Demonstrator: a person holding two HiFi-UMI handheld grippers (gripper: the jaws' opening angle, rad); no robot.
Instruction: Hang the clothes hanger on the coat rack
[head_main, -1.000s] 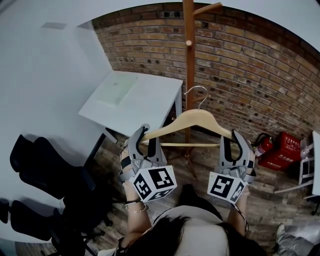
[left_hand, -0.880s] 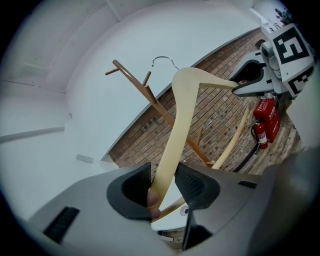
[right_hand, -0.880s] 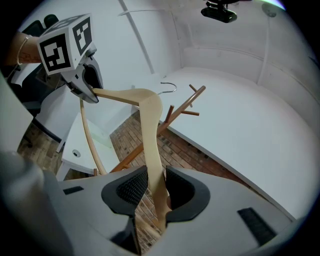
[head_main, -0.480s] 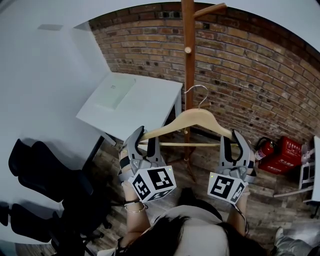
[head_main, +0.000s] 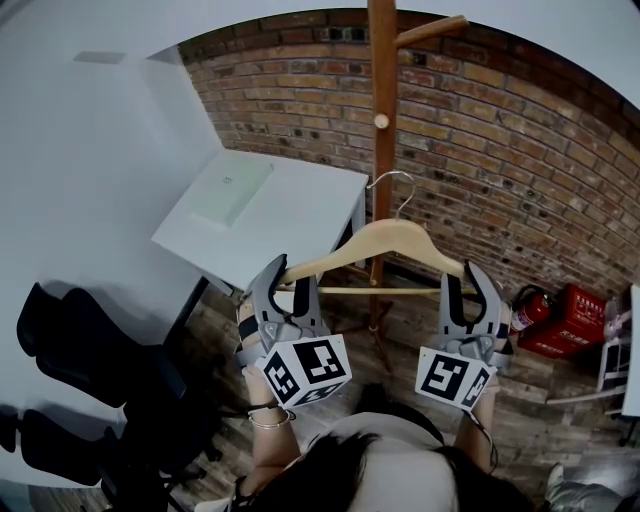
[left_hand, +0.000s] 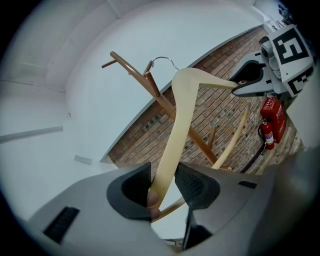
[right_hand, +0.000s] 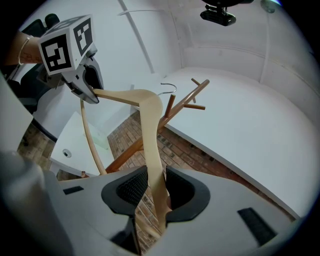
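Note:
A pale wooden clothes hanger (head_main: 385, 240) with a metal hook (head_main: 395, 183) hangs level in the air between my two grippers. My left gripper (head_main: 283, 285) is shut on its left arm end, and my right gripper (head_main: 470, 287) is shut on its right end. The brown wooden coat rack (head_main: 381, 150) stands straight behind the hook, its pegs higher than the hanger. In the left gripper view the hanger arm (left_hand: 185, 110) runs up from between the pads of the left gripper (left_hand: 162, 182) toward the rack (left_hand: 150, 85). In the right gripper view the hanger (right_hand: 150, 130) sits between the pads of the right gripper (right_hand: 155, 192).
A white table (head_main: 290, 210) stands left of the rack against the brick wall (head_main: 500, 150). Black office chairs (head_main: 100, 370) crowd the lower left. A fire extinguisher (head_main: 525, 310) and a red box (head_main: 565, 310) sit on the floor at the right.
Both grippers have carried the hanger a little closer to the coat rack. The rack's pole and pegs now sit lower and larger in the head view. The grips are unchanged.

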